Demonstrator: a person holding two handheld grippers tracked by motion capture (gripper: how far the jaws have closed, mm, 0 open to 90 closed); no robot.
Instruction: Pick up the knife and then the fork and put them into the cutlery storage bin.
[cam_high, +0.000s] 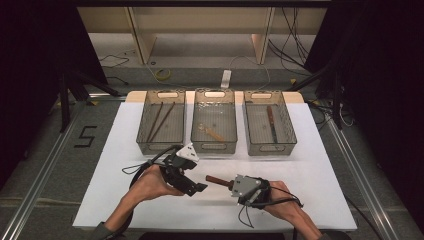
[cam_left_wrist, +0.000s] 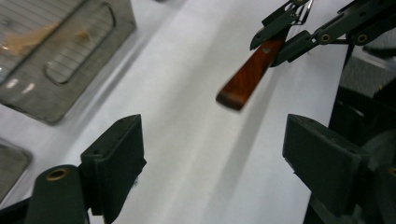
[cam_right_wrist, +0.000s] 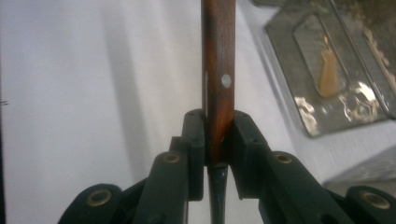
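I am holding a wooden-handled knife (cam_right_wrist: 218, 84) in my right gripper (cam_high: 235, 186), whose jaws are pressing on both sides of the handle near its blade end. The handle is sticking out level above the white surface (cam_high: 310, 170), pointing toward my left gripper (cam_high: 197, 189), clear of the surface and well short of the trays. My left gripper is standing wide open with nothing between its jaws; the knife's handle end is hanging in the air ahead of them, apart from both. Three clear trays are sitting in a row along the far part: the left tray (cam_high: 143, 142), the middle tray (cam_high: 214, 147) and the right tray (cam_high: 290, 145). Bare surface is lying open between their near rims and my grippers.
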